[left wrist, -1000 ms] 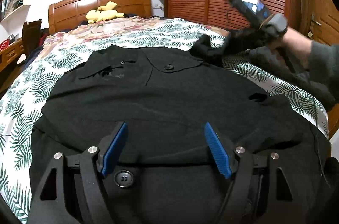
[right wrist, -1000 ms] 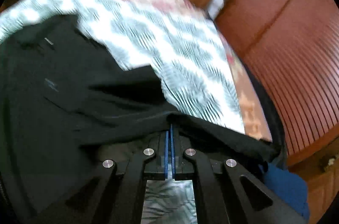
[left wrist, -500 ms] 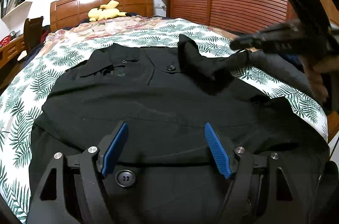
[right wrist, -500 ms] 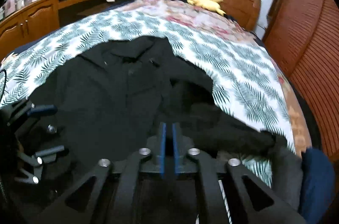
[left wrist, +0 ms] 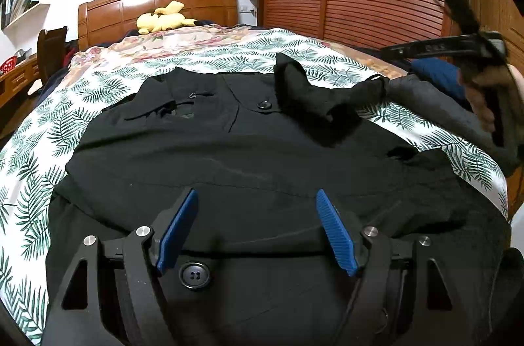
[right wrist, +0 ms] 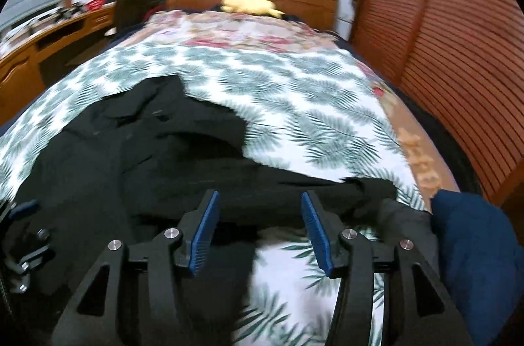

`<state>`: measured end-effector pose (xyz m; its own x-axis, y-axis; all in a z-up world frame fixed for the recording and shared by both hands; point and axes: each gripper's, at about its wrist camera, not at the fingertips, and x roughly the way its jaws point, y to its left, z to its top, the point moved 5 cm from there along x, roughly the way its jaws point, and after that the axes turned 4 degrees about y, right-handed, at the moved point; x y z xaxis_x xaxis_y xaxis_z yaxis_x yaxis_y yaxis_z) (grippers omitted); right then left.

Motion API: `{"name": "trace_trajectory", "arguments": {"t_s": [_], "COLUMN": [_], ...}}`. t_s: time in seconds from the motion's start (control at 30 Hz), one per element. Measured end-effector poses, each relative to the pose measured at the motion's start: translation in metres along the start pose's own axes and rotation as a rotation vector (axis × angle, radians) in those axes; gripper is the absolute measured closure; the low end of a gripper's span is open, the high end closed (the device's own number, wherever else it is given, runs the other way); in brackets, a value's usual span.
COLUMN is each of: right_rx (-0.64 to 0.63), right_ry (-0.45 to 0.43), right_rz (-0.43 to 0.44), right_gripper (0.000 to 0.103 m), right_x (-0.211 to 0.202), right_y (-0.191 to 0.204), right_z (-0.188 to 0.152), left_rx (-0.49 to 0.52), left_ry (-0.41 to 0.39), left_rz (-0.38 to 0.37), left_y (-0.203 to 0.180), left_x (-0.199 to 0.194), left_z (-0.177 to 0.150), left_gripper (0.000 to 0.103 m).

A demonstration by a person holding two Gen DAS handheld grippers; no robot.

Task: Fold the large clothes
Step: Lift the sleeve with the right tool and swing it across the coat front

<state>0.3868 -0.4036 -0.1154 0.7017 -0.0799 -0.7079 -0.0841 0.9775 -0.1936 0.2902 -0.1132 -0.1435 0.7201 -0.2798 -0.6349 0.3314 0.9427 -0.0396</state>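
Bed (left wrist: 108, 90) carried black coat (left wrist: 249, 156) flat; left gripper (left wrist: 257, 228) fingers spread wide above its hem, right gripper (right wrist: 260, 229) fingers wide open, empty, over sleeve (right wrist: 294, 192).

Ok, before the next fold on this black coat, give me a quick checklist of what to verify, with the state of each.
1. Right tongs free of fabric: ok, jaws apart, nothing between them.
2. Left tongs free: ok, open above the black coat, gripping nothing.
3. Right sleeve laid flat across the chest: not ok, it lies bunched and humped, its cuff end out on the leaf-print bedspread.
4. Coat body smooth: ok, front mostly flat, only light creases.
5. Space at the right side: not ok, a blue garment and a grey one lie against the cuff end.
6. Left sleeve position: cannot tell.
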Motion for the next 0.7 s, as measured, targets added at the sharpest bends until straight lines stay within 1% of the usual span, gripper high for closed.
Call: {"name": "trace_trajectory", "arguments": {"t_s": [0.2, 0.33, 0.47, 0.63, 0.7], "right_rx": [0.103, 0.177, 0.240, 0.335, 0.366], "right_ry": [0.056, 0.115, 0.163, 0.225, 0.258], "right_rz": [-0.058, -0.047, -0.065, -0.051, -0.028], "right_gripper": [0.049, 0.049, 0.049, 0.049, 0.049], "right_x": [0.046, 0.076, 0.100, 0.126, 0.136], "right_y": [-0.028, -0.040, -0.053, -0.065, -0.068], "right_z": [0.016, 0.019, 0.018, 0.009, 0.006], "left_rx": [0.002, 0.003, 0.005, 0.007, 0.007], "left_ry": [0.005, 0.006, 0.006, 0.007, 0.008], "left_rz": [0.000, 0.000, -0.001, -0.003, -0.004], "left_y": [0.000, 0.000, 0.000, 0.001, 0.001], "left_x": [0.001, 0.001, 0.001, 0.002, 0.002], "left_z": [0.000, 0.000, 0.000, -0.001, 0.000], "left_gripper": [0.027, 0.027, 0.027, 0.027, 0.027]}}
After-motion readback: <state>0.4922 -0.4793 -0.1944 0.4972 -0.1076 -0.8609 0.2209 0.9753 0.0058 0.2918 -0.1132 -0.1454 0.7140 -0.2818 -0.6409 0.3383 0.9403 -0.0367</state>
